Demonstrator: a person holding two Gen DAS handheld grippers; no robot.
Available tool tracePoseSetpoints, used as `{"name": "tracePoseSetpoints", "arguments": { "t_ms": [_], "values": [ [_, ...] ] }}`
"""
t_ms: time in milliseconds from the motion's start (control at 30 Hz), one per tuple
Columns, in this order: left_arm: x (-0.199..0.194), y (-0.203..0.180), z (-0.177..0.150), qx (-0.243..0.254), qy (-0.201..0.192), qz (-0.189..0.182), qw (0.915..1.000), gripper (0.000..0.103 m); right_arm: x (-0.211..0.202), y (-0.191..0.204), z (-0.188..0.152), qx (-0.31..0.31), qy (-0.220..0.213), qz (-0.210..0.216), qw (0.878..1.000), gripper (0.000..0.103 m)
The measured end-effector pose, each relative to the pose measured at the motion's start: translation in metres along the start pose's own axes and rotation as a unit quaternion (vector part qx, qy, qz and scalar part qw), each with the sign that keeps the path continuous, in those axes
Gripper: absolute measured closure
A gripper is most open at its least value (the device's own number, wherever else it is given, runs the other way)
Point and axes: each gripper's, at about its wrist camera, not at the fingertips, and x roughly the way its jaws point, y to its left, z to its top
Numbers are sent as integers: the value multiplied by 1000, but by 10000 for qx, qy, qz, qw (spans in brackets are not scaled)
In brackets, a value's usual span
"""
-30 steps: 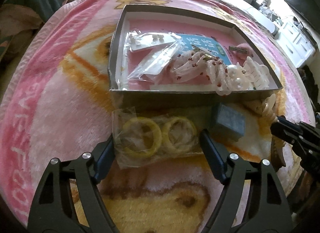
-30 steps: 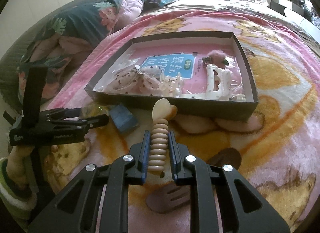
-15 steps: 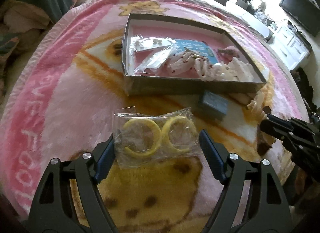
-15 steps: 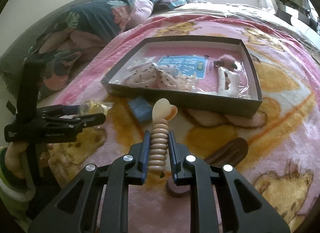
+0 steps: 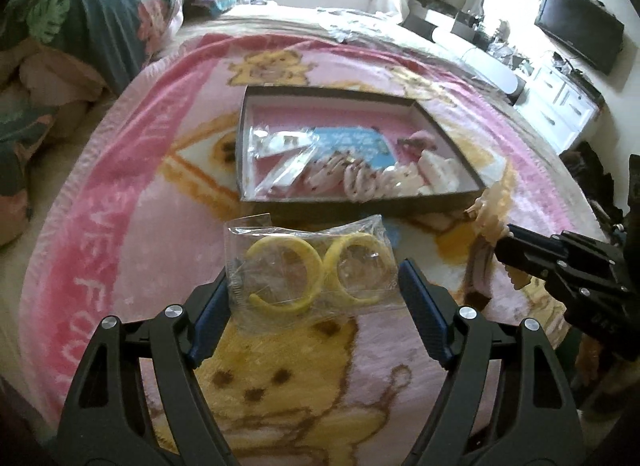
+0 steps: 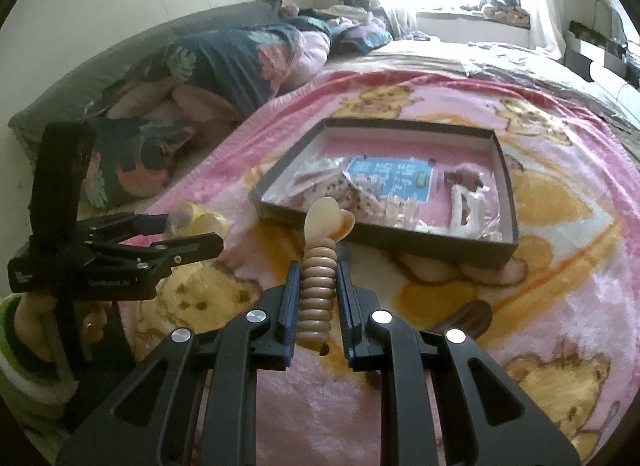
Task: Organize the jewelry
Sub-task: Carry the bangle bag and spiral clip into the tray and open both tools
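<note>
A clear bag with two yellow bangles [image 5: 312,270] hangs above the blanket, and my left gripper [image 5: 314,290] is shut on it across its width. My right gripper [image 6: 318,270] is shut on a ribbed beige hair clip [image 6: 320,294] whose heart-shaped end sticks up. Ahead of both lies the dark shallow box [image 5: 360,207] holding small bags, white hair claws and a blue card. The right gripper [image 5: 508,234] shows at the right edge of the left wrist view. The left gripper [image 6: 192,231] with the yellow bangles [image 6: 200,219] is at the left of the right wrist view, held by a hand.
A pink bear-print blanket [image 5: 132,225] covers the bed. A brown hair clip [image 6: 472,318] lies on it near my right gripper. Floral pillows [image 6: 224,65] are piled at the left. A white cabinet [image 5: 560,105] and a TV [image 5: 580,33] stand at the right.
Both grippers have risen and drawn back from the box, each carrying its item. The box now looks smaller and farther, and the bag is off the blanket.
</note>
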Motion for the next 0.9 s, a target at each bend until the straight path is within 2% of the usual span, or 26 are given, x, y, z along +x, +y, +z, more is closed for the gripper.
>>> {"name": "tracePoseSetpoints", "arguments": {
  "t_ms": [467,900],
  "values": [
    [-1,-33,36,174,-329,-185,9991,31,-30,-34,14,291,-549,-329,9975,86],
    [12,-61,65,323,-408,-289,9982,31,-48,-66,28,507,-861,-446,9940,86]
  ]
}}
